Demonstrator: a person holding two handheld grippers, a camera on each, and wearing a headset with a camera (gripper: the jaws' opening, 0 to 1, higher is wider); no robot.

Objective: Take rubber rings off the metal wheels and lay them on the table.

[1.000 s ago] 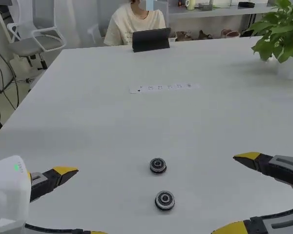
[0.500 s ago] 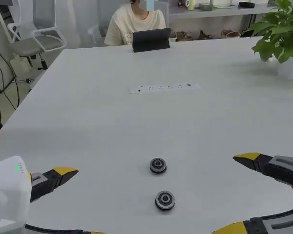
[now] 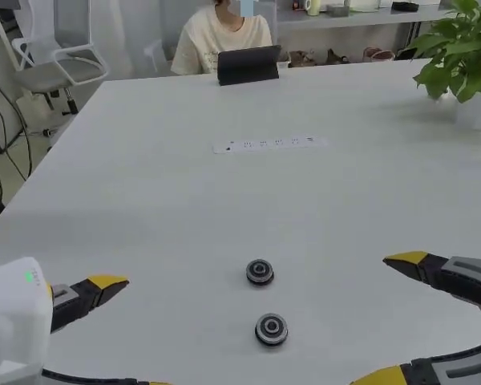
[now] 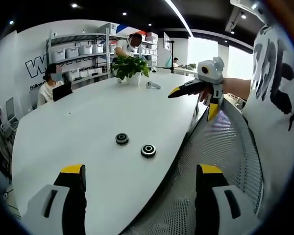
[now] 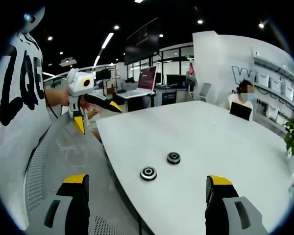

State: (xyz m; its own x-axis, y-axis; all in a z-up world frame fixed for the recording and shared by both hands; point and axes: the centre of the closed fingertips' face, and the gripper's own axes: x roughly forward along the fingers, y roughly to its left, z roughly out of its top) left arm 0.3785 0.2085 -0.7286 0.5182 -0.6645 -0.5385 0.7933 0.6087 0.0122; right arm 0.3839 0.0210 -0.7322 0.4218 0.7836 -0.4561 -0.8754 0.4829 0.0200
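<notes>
Nothing has moved: your left gripper [image 3: 136,333] and right gripper [image 3: 375,318], fingers wide open and empty, flank the near wheel [image 3: 271,330] and far wheel [image 3: 260,273] on the table [image 3: 224,200], rubber rings not yet removed.

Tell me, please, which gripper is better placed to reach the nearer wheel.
Right, narrowly: the right gripper sits nearer the near wheel than the left gripper, and its own view shows that wheel centred between its open jaws.
</notes>
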